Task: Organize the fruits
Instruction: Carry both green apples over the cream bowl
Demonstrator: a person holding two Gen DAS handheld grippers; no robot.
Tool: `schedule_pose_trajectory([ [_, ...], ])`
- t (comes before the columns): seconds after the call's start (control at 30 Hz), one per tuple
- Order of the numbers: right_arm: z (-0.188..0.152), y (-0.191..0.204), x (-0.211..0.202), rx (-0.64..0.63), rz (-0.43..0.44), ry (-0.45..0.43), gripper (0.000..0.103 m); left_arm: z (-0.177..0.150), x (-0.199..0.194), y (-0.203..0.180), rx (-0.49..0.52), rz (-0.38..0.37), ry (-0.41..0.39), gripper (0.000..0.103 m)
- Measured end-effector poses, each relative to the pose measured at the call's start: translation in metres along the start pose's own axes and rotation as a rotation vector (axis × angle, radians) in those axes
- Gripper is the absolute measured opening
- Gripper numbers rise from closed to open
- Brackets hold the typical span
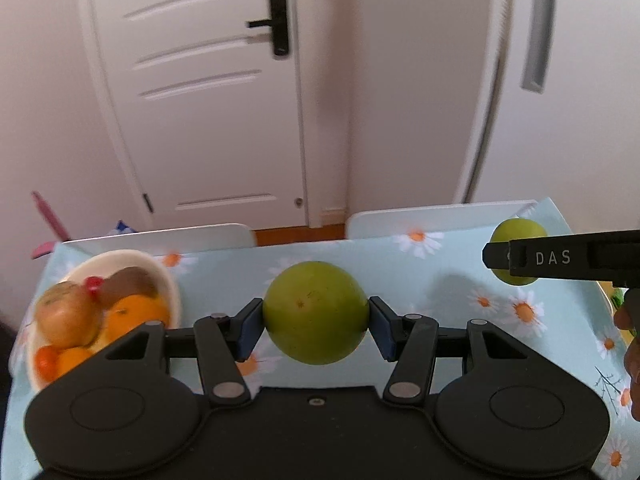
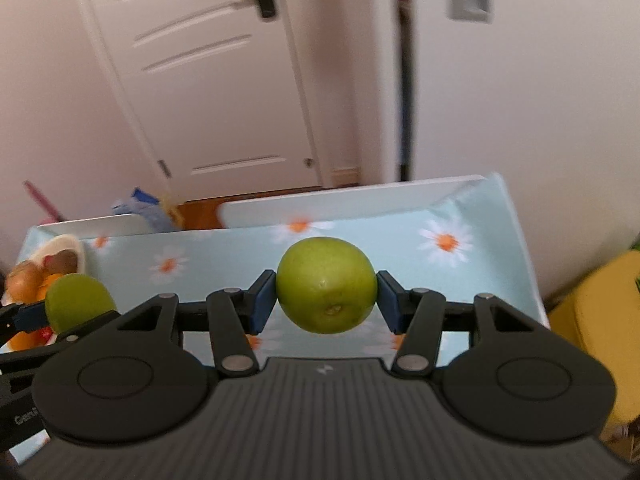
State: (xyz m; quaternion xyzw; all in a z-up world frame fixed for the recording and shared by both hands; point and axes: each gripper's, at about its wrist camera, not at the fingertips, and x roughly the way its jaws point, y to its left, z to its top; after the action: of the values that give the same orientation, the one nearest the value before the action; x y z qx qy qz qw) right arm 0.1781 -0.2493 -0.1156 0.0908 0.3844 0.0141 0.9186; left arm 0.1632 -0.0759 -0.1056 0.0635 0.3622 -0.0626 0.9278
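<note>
Left wrist view: left gripper (image 1: 316, 322) fingers clamp a green apple (image 1: 316, 312) above the desk (image 1: 420, 280), the fruit bowl (image 1: 170, 284) at nine o'clock. Right gripper (image 2: 326, 300) fingers pinch a second green apple (image 2: 326, 290). Both likely remain to be placed.

The left claw (image 1: 316, 322) has an apple (image 1: 316, 312) between its pads, above the tabletop (image 1: 420, 280). To its left a bowl (image 1: 168, 284) sits on the tabletop with fruit in it. To its right the right claw (image 2: 326, 296) grips a second apple (image 2: 326, 284), also off the tabletop. Beyond both claws, two chair backs stand past the far edge, and a door (image 1: 200, 100) behind them.
</note>
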Motion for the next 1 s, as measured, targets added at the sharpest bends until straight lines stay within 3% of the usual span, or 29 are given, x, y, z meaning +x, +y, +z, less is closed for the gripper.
schedule_pose_trajectory([
  [0.5,0.010,0.122,-0.007,-0.176,0.180,-0.006,0.069,-0.009,-0.043,0.102,-0.114,0.158,-0.052,0.060],
  [1.0,-0.005,0.222,0.019,-0.242,0.232,0.022,0.069,-0.039,-0.034,0.195,-0.144,0.230,0.008,0.060],
])
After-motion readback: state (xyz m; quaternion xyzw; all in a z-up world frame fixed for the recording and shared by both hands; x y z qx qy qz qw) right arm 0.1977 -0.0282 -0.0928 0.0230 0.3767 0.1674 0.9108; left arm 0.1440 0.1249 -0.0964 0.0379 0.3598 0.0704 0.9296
